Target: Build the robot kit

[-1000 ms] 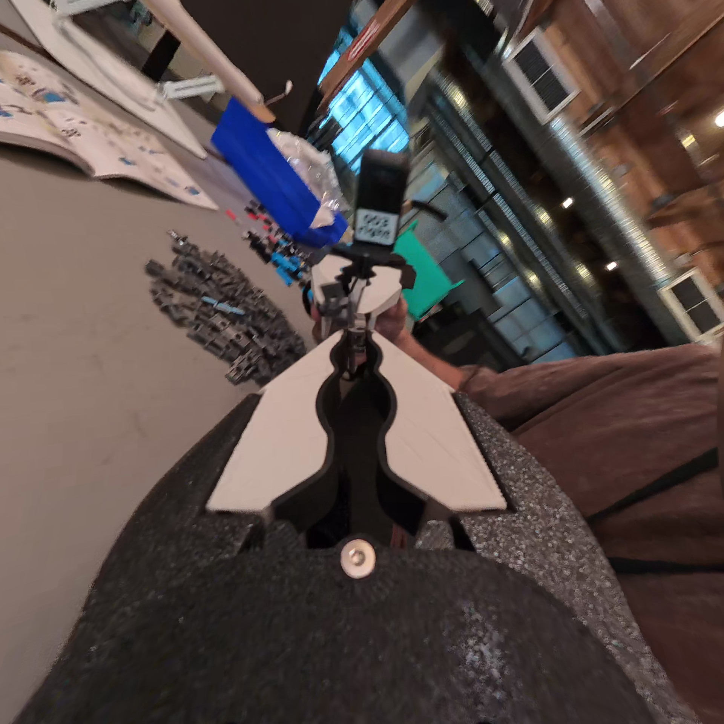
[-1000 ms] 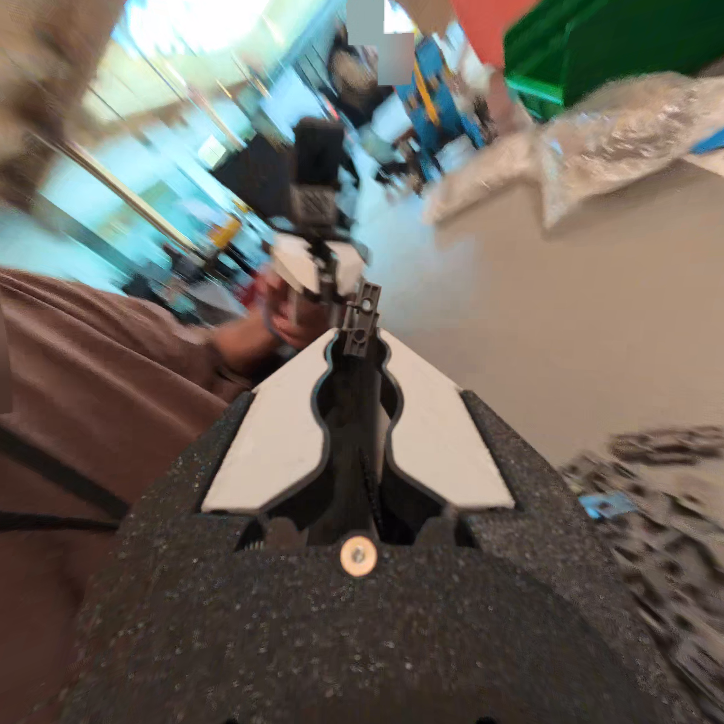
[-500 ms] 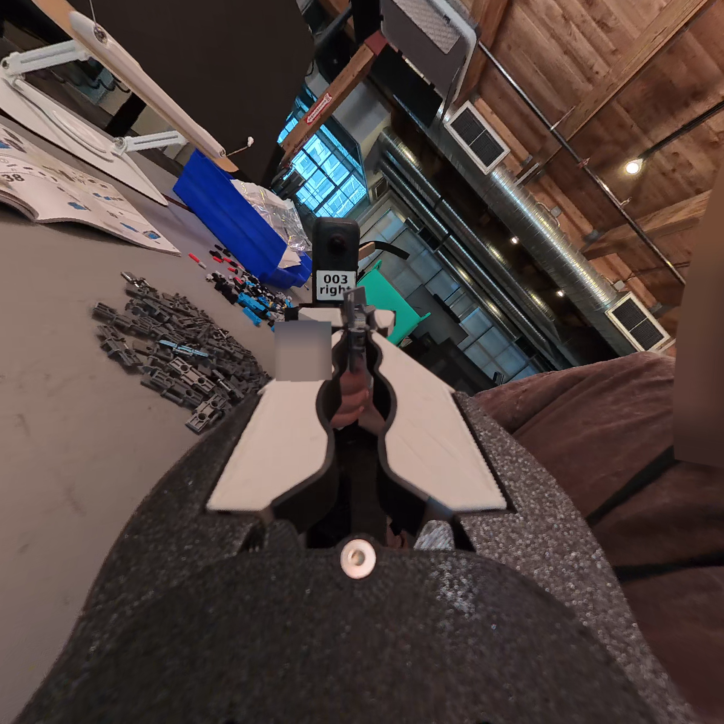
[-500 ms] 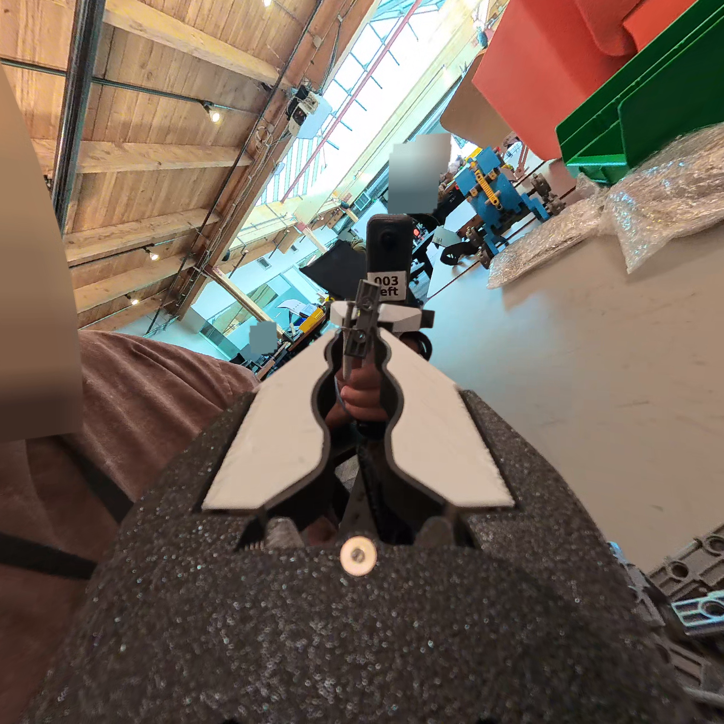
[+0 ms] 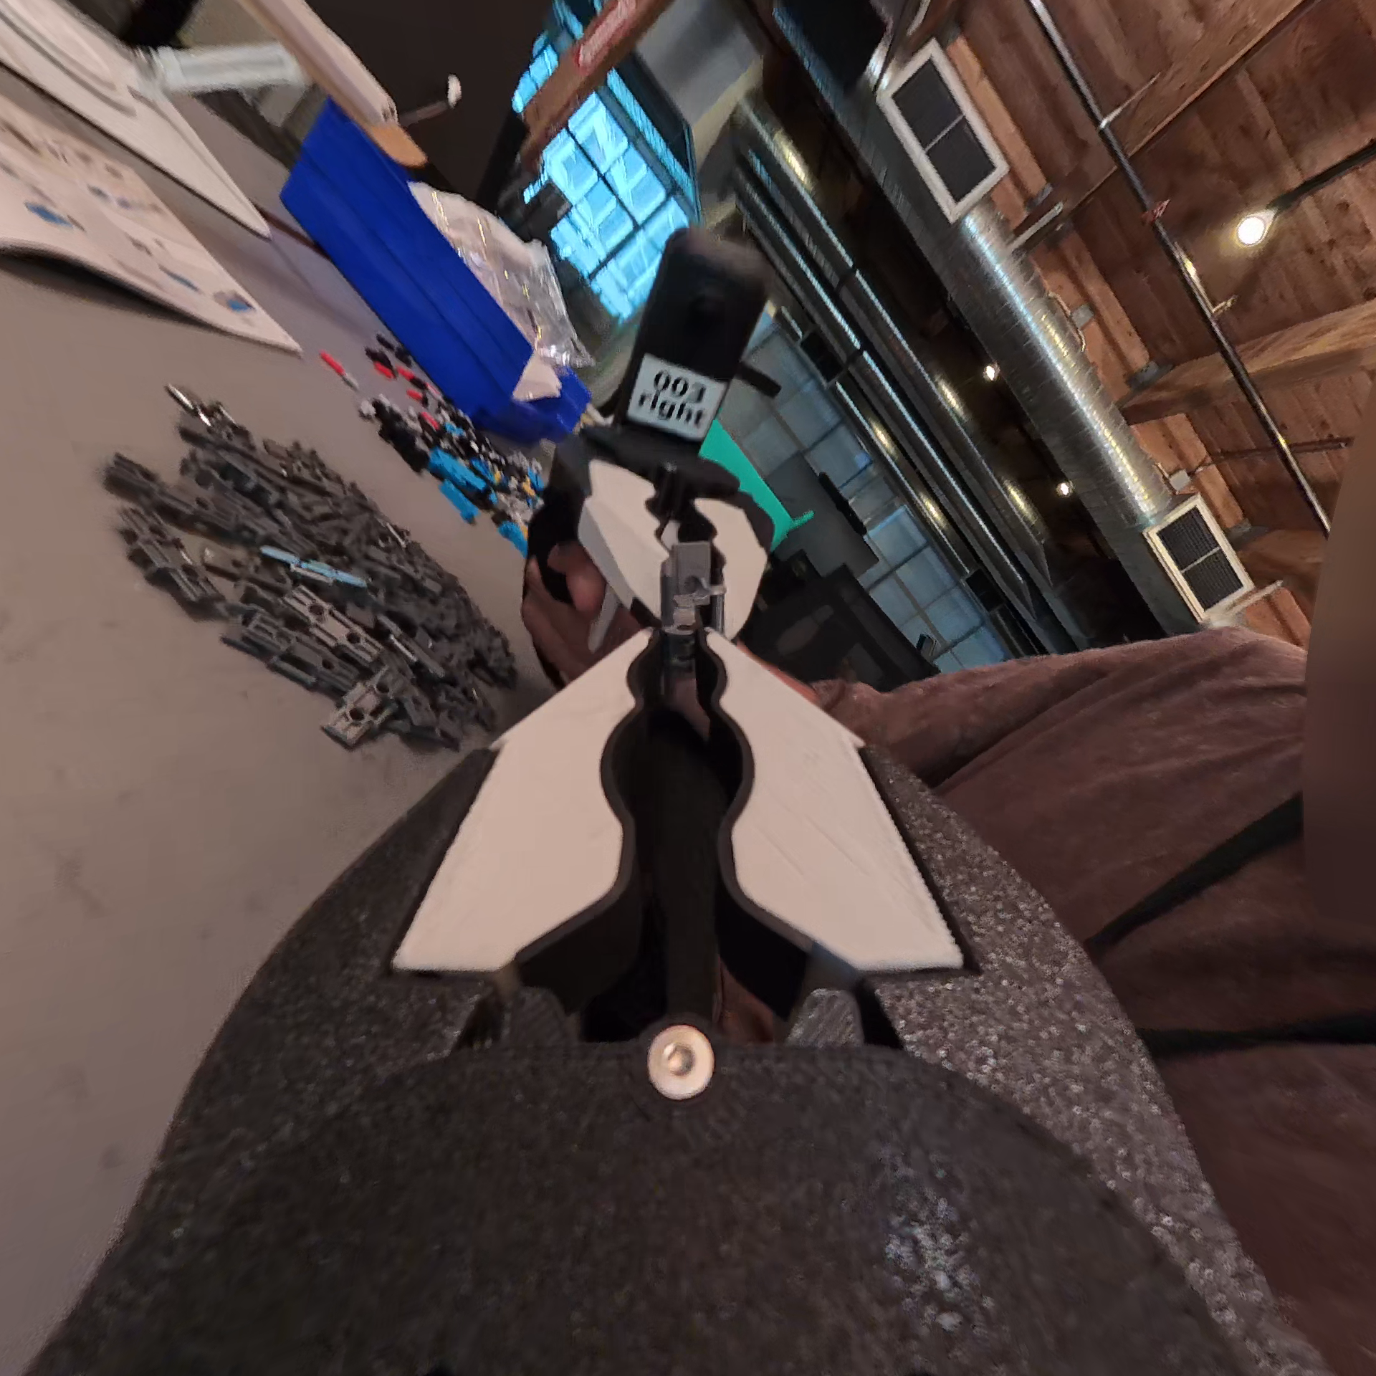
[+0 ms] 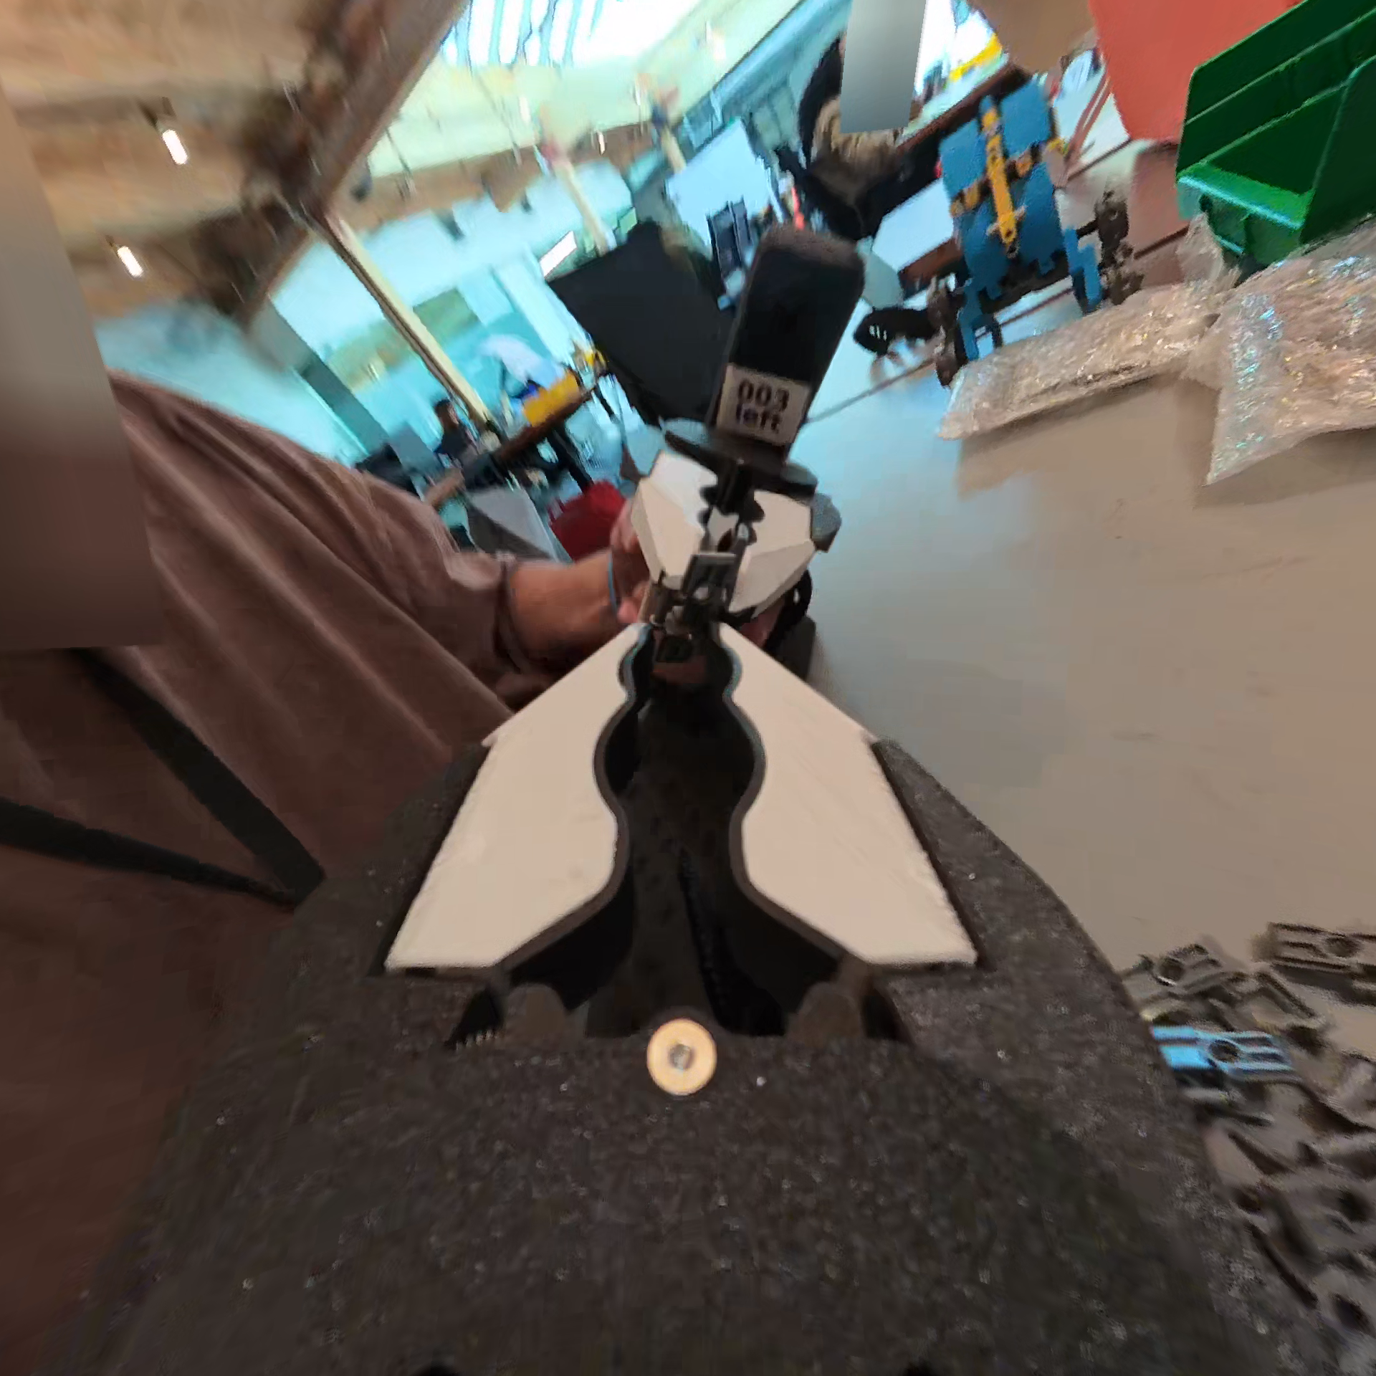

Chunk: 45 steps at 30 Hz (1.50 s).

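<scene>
My left gripper (image 5: 681, 634) is shut on a small grey toy-brick part (image 5: 691, 572) that sticks out past its tips. My right gripper (image 6: 674, 634) is shut on a similar grey part (image 6: 700, 588). The two grippers face each other tip to tip above the table's front edge, each held by a hand. The right gripper's white fingers (image 5: 625, 536) show just beyond the left one's part, and the left gripper's white fingers (image 6: 670, 521) show just beyond the right one's. The two parts meet between the tips; I cannot tell whether they are joined.
A pile of dark grey parts (image 5: 298, 588) lies on the grey table (image 5: 112, 744); it also shows in the right wrist view (image 6: 1266, 1042). Behind it are small blue and black parts (image 5: 462, 462), a blue bin (image 5: 417, 298) and an open booklet (image 5: 112, 186). Plastic bags (image 6: 1117, 350) and a green bin (image 6: 1281, 149) stand far right.
Both grippers have tilted and shifted, and each looks nearer to the other than half a second ago. Both stay shut on their grey parts. The right wrist view is now blurred.
</scene>
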### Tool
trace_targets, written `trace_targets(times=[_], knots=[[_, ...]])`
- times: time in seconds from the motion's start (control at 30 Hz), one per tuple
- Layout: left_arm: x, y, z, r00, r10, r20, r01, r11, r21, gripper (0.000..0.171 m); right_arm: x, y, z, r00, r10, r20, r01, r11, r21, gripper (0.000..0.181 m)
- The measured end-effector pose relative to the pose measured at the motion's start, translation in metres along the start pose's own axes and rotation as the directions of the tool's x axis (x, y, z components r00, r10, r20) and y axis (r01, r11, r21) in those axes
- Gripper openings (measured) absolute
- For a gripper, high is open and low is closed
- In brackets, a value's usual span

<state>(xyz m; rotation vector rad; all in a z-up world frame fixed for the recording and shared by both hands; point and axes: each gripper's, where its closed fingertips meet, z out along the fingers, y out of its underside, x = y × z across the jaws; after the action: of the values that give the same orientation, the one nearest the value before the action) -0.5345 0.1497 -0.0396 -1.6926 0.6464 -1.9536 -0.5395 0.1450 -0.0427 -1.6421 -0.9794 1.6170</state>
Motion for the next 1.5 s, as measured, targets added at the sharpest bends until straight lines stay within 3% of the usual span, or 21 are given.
trace_targets(times=[0.13,0.3,0.4,0.57,0.7,0.93,1.07,1.13,1.17,1.3,1.4,1.5], knots=[[0.0,0.015,0.005,1.0,0.006,0.004,-0.006,0.995,-0.103,0.007,-0.003,0.013,-0.005,0.995,-0.098,-0.007,0.097,0.986,-0.139,0.013],[0.003,0.027,0.011,0.997,0.071,0.016,-0.067,0.985,-0.158,0.007,-0.01,0.017,-0.009,0.997,-0.01,0.072,0.02,0.99,-0.141,0.014],[-0.007,0.029,0.008,0.988,0.127,0.093,-0.107,0.975,-0.192,0.007,-0.005,0.023,-0.014,0.999,-0.012,0.042,0.018,0.986,-0.168,0.014],[-0.04,0.03,-0.012,0.926,0.216,0.309,-0.132,0.954,-0.271,0.008,0.016,0.083,-0.013,0.996,-0.037,-0.077,0.0,0.897,-0.442,0.0],[-0.047,0.034,-0.015,0.907,0.236,0.348,-0.132,0.945,-0.299,0.008,0.039,0.1,-0.015,0.977,-0.11,-0.184,-0.003,0.851,-0.526,0.0],[-0.049,0.031,-0.021,0.907,0.22,0.358,-0.119,0.952,-0.283,0.008,0.044,0.084,-0.016,0.93,-0.255,-0.265,0.1,0.869,-0.484,0.007],[-0.046,0.027,-0.02,0.931,0.156,0.329,-0.076,0.967,-0.243,0.008,0.044,0.057,0.002,0.866,-0.37,-0.336,0.234,0.894,-0.381,0.015],[-0.04,0.024,-0.017,0.952,0.101,0.289,-0.041,0.977,-0.208,0.008,0.035,0.045,0.012,0.827,-0.448,-0.34,0.332,0.876,-0.349,0.029],[-0.036,0.024,-0.015,0.962,0.071,0.263,-0.019,0.981,-0.195,0.008,0.034,0.039,0.015,0.786,-0.502,-0.36,0.385,0.854,-0.35,0.038],[-0.026,0.028,-0.012,0.983,-0.058,0.173,0.091,0.978,-0.188,0.007,0.023,0.034,0.021,0.621,-0.708,-0.335,0.577,0.703,-0.415,0.048],[-0.015,0.04,-0.008,0.986,-0.131,0.1,0.152,0.957,-0.248,0.007,0.02,0.034,0.023,0.553,-0.774,-0.309,0.633,0.631,-0.449,0.05],[-0.012,0.044,-0.005,0.987,-0.127,0.096,0.148,0.952,-0.267,0.007,0.016,0.038,0.023,0.546,-0.794,-0.265,0.649,0.602,-0.465,0.041]])
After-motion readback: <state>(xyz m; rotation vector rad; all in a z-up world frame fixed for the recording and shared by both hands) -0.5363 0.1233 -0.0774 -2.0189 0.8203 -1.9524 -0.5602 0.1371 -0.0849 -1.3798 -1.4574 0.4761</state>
